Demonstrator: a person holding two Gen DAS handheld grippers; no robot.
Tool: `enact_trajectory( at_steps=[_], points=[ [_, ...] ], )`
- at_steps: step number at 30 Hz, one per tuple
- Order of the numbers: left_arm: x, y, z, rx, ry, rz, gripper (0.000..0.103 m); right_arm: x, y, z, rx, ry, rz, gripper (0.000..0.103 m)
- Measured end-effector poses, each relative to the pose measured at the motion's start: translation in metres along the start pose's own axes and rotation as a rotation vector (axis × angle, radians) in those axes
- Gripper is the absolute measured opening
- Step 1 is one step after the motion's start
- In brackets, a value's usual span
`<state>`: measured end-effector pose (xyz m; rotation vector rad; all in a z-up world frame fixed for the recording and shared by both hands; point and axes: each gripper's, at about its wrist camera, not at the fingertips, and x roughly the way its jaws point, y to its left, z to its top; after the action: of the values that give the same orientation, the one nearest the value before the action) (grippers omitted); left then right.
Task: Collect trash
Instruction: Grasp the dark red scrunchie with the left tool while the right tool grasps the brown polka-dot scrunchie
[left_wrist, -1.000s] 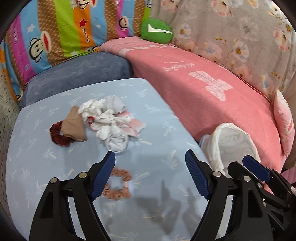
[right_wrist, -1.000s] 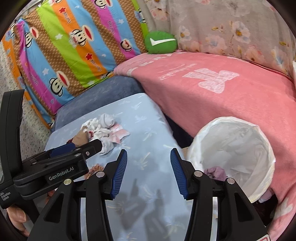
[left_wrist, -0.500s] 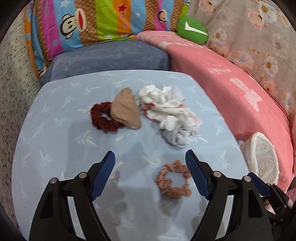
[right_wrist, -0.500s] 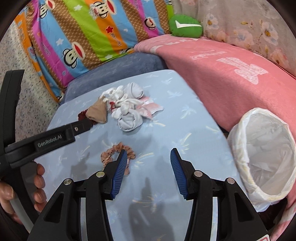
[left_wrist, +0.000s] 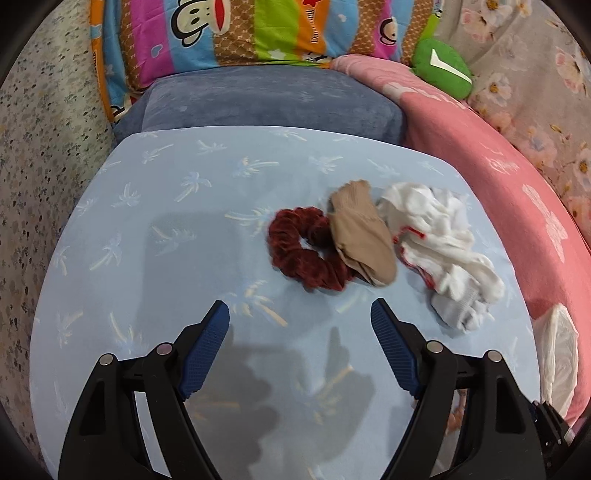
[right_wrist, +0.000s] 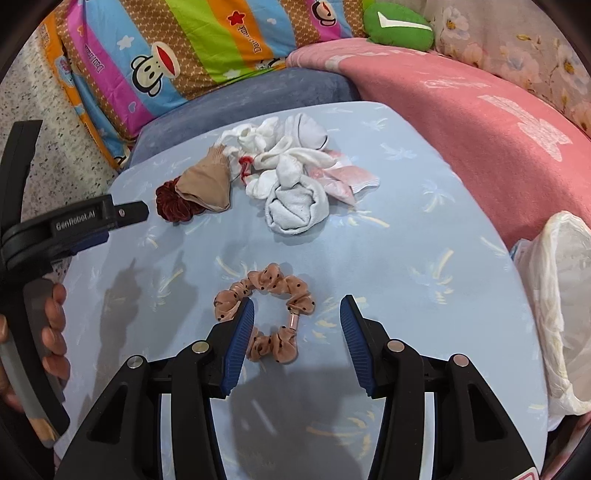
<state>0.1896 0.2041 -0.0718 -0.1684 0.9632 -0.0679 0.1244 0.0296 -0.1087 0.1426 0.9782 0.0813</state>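
On the light blue table lie a dark red scrunchie, a tan sock overlapping it, and a heap of white socks. My left gripper is open and empty, just short of the red scrunchie. In the right wrist view a peach dotted scrunchie lies partly between the fingers of my open right gripper. The same red scrunchie, tan sock and white socks lie farther back. The bin lined with a white bag stands off the table's right edge.
A pink blanket covers the sofa right of the table. A blue cushion, a striped monkey-print pillow and a green plush lie behind. My left gripper shows at the left of the right wrist view.
Both grippers swung left, away from the bin. The left one now faces the red scrunchie; the right one has closed in over the peach scrunchie. Both stay open.
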Motion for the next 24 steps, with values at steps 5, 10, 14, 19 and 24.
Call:
enact_trajectory(
  at_steps=[5, 10, 14, 19, 24],
  points=[
    [0.020, 0.012, 0.015, -0.014, 0.006, 0.009, 0.075, 0.022, 0.005, 0.002, -0.006, 0.039, -0.007, 0.050],
    [0.039, 0.017, 0.026, -0.012, 0.019, 0.011, 0.074, 0.036, 0.006, 0.003, -0.005, 0.063, -0.013, 0.040],
    [0.053, 0.017, 0.028, -0.012, 0.053, -0.010, 0.061, 0.041, 0.007, 0.003, -0.013, 0.061, -0.028, 0.032],
    [0.062, 0.014, 0.024, -0.016, 0.089, -0.054, 0.033, 0.043, 0.005, 0.004, -0.009, 0.063, -0.034, 0.019],
    [0.052, 0.010, 0.020, -0.006, 0.088, -0.083, 0.021, 0.039, 0.004, 0.005, 0.005, 0.066, -0.016, 0.012]
  ],
)
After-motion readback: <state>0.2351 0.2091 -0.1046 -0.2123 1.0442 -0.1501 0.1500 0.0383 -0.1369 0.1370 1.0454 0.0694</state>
